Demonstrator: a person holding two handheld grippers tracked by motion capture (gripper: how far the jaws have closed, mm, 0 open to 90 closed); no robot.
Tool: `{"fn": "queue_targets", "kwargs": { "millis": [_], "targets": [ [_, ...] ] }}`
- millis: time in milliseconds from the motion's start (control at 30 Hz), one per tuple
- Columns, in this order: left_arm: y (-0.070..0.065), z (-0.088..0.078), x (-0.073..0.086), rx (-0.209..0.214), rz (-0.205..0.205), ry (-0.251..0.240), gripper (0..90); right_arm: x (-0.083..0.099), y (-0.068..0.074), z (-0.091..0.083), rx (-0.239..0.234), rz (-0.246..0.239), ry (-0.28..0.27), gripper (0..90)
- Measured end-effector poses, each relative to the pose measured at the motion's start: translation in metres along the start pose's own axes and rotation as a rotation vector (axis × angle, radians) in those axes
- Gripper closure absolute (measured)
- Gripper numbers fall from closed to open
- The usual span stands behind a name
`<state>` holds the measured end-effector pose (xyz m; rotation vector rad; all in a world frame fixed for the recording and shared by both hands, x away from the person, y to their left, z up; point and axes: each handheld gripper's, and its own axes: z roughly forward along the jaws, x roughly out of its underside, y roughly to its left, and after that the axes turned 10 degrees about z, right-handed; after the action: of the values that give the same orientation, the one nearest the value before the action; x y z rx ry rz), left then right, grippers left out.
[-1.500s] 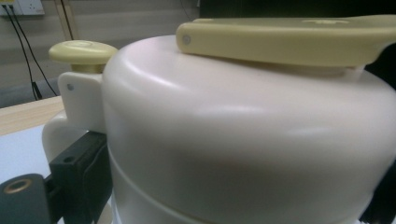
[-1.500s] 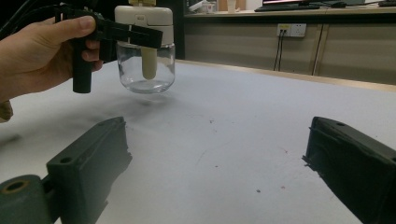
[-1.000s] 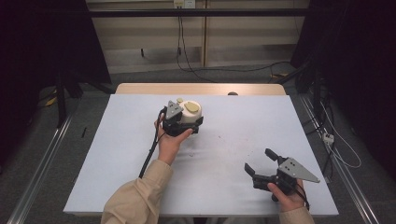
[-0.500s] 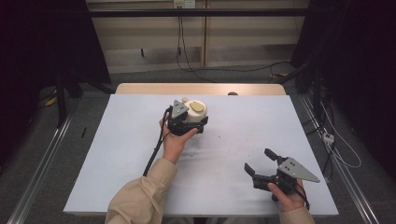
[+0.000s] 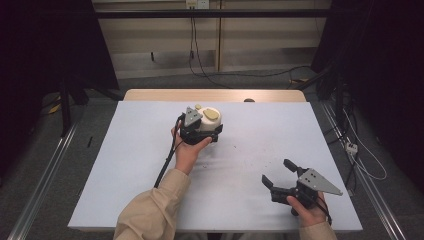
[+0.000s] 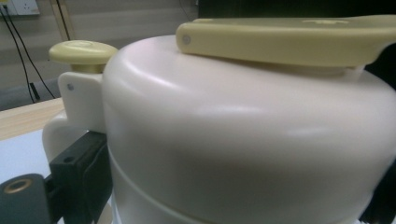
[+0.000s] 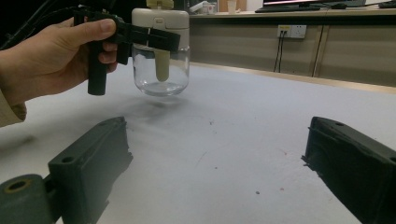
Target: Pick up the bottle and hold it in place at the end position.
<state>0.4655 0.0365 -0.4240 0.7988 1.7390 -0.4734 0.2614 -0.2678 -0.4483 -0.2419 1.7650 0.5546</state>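
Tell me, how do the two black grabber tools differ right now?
The left gripper is clamped on a cream-lidded glass jar, lifted off the table; the right gripper holds nothing, its jaws spread wide. The left sits mid-table, the right near the front edge. Both are hand-held.

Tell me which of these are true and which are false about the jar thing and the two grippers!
1. The left gripper is shut on the cream-lidded glass jar. True.
2. The jar stands on the table. False: it is held up above it.
3. The right gripper holds a spoon. False: its jaws are open, with nothing between them.
4. The jar's lower part is clear glass. True.
5. The two grippers touch each other. False: they are well apart.
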Motion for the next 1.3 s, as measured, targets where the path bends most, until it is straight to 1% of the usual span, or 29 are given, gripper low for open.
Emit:
{"fn": "queue_targets", "kwargs": {
  "millis": [233, 267, 467, 600, 867, 900, 1200, 1267, 1300],
  "targets": [
    [-0.002, 0.005, 0.002, 0.005, 0.007, 0.011, 6.7, 0.000, 0.001, 0.000, 0.000, -0.007, -0.003, 5.8],
    [-0.002, 0.005, 0.002, 0.005, 0.013, 0.014, 6.7, 0.000, 0.001, 0.000, -0.001, -0.007, -0.001, 5.8],
    [-0.003, 0.008, 0.004, 0.006, 0.004, 0.011, 6.7, 0.000, 0.001, 0.000, -0.002, -0.005, -0.001, 5.9],
    [-0.004, 0.009, 0.005, 0.003, 0.009, 0.017, 6.7, 0.000, 0.001, 0.001, -0.004, -0.001, 0.001, 5.9],
    [-0.008, 0.014, 0.008, 0.002, 0.000, 0.015, 6.7, 0.000, 0.000, 0.000, -0.002, -0.001, -0.001, 6.0],
    [-0.008, 0.015, 0.008, 0.002, 0.007, 0.016, 6.7, 0.000, 0.000, 0.000, -0.001, 0.000, -0.001, 6.0],
    [-0.010, 0.015, 0.009, 0.009, 0.021, 0.029, 6.7, 0.000, 0.000, 0.000, -0.004, -0.003, 0.002, 6.1],
    [-0.011, 0.015, 0.010, 0.006, 0.016, 0.025, 6.7, 0.000, 0.000, 0.000, -0.004, -0.002, 0.001, 6.1],
    [-0.012, 0.015, 0.010, 0.010, 0.021, 0.026, 6.7, 0.000, 0.000, 0.000, -0.002, 0.000, 0.002, 6.1]
  ]
}}
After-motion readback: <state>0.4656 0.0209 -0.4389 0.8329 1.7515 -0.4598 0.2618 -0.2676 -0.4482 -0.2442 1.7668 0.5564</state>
